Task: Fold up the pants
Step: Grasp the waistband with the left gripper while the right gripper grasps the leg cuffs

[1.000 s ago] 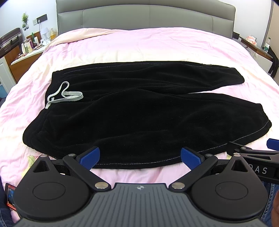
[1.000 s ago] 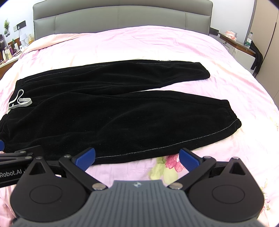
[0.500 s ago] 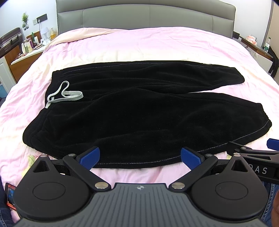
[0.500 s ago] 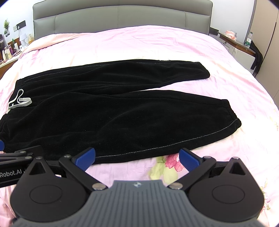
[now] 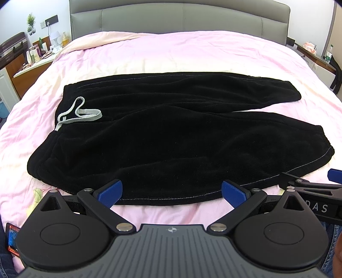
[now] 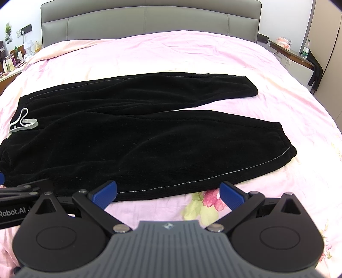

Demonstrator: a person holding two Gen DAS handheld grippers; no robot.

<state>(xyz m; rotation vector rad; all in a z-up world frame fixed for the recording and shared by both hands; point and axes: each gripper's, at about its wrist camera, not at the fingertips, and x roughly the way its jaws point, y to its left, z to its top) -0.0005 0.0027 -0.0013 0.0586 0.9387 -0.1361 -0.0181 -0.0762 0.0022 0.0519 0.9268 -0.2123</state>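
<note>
Black fleece pants (image 5: 171, 132) (image 6: 139, 132) lie flat across the pink bed, waistband to the left, both legs stretching right and slightly apart at the cuffs. A grey drawstring (image 5: 79, 113) (image 6: 22, 121) rests near the waistband. My left gripper (image 5: 172, 192) hovers open just short of the near hem, nothing between its blue pads. My right gripper (image 6: 168, 191) is also open, over the near hem further right, holding nothing. Each gripper's tip shows at the edge of the other's view.
The pink bedspread (image 5: 171, 53) runs back to a grey padded headboard (image 5: 181, 19). A nightstand with bottles and a lamp (image 5: 42, 53) stands left; a shelf with a bottle (image 6: 299, 51) stands right. Denim-clad legs show at the lower corners of the left wrist view.
</note>
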